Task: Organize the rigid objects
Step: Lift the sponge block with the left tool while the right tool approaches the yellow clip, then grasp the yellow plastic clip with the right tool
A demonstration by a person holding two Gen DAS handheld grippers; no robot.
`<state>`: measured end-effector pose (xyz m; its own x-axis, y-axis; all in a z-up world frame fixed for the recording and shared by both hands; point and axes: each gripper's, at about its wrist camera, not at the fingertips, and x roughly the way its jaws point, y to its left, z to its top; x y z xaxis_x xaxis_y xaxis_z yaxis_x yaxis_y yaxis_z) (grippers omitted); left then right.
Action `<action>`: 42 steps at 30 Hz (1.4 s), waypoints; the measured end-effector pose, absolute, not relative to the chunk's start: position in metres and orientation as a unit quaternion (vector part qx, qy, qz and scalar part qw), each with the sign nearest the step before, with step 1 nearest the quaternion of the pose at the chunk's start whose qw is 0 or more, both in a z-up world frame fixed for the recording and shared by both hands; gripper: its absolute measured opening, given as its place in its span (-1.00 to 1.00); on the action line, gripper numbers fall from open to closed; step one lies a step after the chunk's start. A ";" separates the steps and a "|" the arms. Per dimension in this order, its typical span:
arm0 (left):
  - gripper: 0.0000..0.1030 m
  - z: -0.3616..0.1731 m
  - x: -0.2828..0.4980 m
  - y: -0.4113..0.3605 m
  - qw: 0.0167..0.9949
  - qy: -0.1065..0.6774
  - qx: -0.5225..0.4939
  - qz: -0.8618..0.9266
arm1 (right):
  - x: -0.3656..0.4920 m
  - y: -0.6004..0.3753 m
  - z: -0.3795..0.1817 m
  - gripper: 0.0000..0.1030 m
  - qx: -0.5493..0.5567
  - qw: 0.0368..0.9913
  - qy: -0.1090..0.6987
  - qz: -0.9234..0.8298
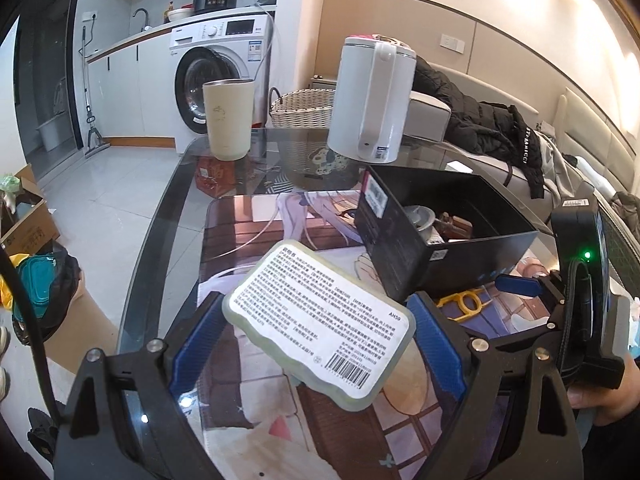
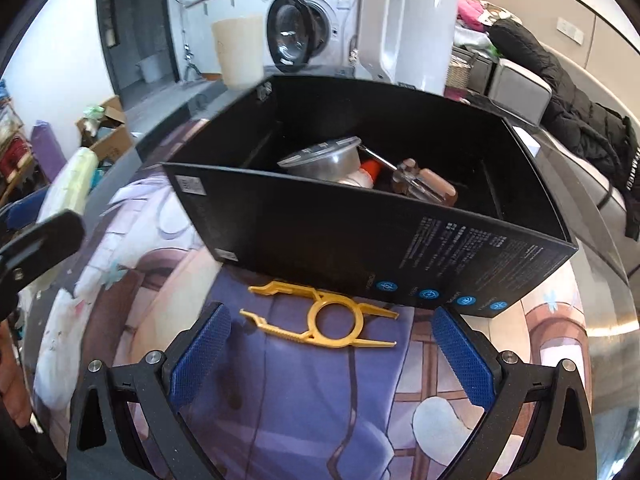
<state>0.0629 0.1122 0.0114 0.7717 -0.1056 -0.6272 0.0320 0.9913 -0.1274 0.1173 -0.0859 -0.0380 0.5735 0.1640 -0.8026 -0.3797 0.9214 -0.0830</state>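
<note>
My left gripper (image 1: 318,312) is shut on a pale green flat block with a white printed label (image 1: 320,324), held tilted above the table. An open black box (image 1: 444,224) stands to its right, holding a metal bowl (image 2: 320,158) and a brown-handled tool (image 2: 426,186). My right gripper (image 2: 330,322) is open and empty, just above a yellow plastic clip tool (image 2: 320,314) that lies on the picture mat in front of the box (image 2: 380,232). The green block shows blurred at the left of the right wrist view (image 2: 70,192).
A white kettle (image 1: 370,98) and a beige cup (image 1: 229,118) stand at the far end of the glass table (image 1: 160,208). A wicker basket (image 1: 302,106), a sofa with a black jacket (image 1: 476,120) and a washing machine (image 1: 218,72) lie beyond.
</note>
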 end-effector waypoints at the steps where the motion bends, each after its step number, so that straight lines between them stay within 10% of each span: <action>1: 0.76 0.011 0.064 0.113 0.939 0.336 -0.056 -0.035 | 0.118 -0.085 -0.039 0.99 -0.120 0.879 0.437 0.150; 24: 0.76 0.008 0.076 0.098 0.937 0.343 -0.045 -0.045 | 0.120 -0.120 -0.042 0.98 -0.117 0.873 0.441 0.172; 29: 0.76 0.009 0.077 0.093 0.937 0.343 -0.043 -0.047 | 0.117 -0.117 -0.036 0.54 -0.122 0.874 0.430 0.189; 42: 0.77 0.016 0.075 0.076 0.940 0.333 -0.038 -0.057 | 0.096 -0.132 -0.025 0.53 -0.135 0.878 0.396 0.232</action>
